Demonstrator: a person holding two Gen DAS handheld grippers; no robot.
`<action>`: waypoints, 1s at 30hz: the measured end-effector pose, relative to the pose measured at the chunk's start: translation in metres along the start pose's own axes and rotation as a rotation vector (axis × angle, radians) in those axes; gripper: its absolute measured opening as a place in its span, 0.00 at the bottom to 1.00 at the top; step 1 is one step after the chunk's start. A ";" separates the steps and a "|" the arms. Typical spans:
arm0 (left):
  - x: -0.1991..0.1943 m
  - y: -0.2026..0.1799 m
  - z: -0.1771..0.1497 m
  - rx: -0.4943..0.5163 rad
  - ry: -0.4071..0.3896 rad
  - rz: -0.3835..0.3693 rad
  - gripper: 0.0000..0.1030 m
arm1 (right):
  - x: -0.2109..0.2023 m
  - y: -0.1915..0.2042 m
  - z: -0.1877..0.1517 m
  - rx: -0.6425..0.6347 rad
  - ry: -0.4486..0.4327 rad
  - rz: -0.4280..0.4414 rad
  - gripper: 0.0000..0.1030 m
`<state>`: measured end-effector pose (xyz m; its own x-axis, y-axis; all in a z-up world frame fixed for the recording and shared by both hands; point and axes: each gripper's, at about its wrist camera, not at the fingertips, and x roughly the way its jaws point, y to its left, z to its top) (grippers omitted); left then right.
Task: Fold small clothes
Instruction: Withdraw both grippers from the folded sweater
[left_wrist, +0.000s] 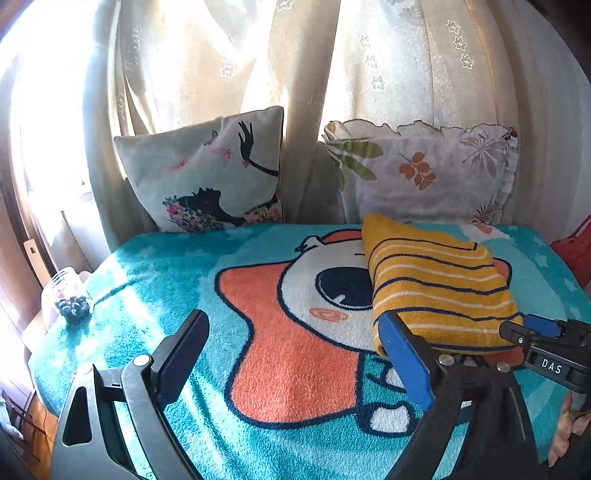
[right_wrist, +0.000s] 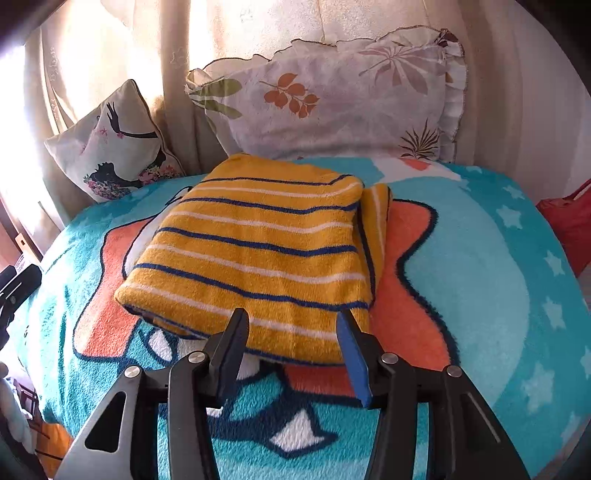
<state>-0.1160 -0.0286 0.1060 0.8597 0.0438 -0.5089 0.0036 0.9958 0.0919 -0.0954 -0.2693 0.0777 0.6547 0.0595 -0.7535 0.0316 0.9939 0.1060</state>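
Observation:
A folded mustard-yellow garment (left_wrist: 436, 291) (right_wrist: 266, 251) with navy and white stripes lies flat on a teal cartoon blanket (left_wrist: 147, 295) (right_wrist: 480, 277). My left gripper (left_wrist: 293, 325) stands wide open over the blanket, to the left of the garment; its blue-padded finger is beside the garment's near left corner and nothing is between the jaws. My right gripper (right_wrist: 291, 317) is open at the garment's near edge, with its fingertips over the cloth and the pads apart from it. In the left wrist view the right gripper (left_wrist: 532, 332) shows at the garment's near right corner.
Two pillows lean on the curtain at the back: one with a silhouette print (left_wrist: 207, 173) (right_wrist: 114, 147), one with leaves (left_wrist: 424, 170) (right_wrist: 332, 99). A glass jar (left_wrist: 70, 295) stands at the blanket's left edge. A red item (left_wrist: 572, 251) (right_wrist: 569, 221) lies at the right edge.

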 end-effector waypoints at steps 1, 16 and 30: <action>-0.005 0.001 0.000 0.000 -0.013 -0.002 0.91 | -0.003 0.001 -0.002 0.004 -0.001 0.002 0.54; -0.025 -0.003 -0.017 -0.015 0.026 -0.070 0.94 | -0.032 0.015 -0.025 -0.012 -0.022 0.004 0.62; -0.023 -0.014 -0.021 0.007 0.051 -0.094 0.94 | -0.034 0.011 -0.030 0.006 -0.015 0.005 0.66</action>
<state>-0.1467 -0.0413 0.0981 0.8282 -0.0460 -0.5585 0.0871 0.9951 0.0472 -0.1399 -0.2576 0.0846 0.6664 0.0626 -0.7430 0.0333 0.9930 0.1136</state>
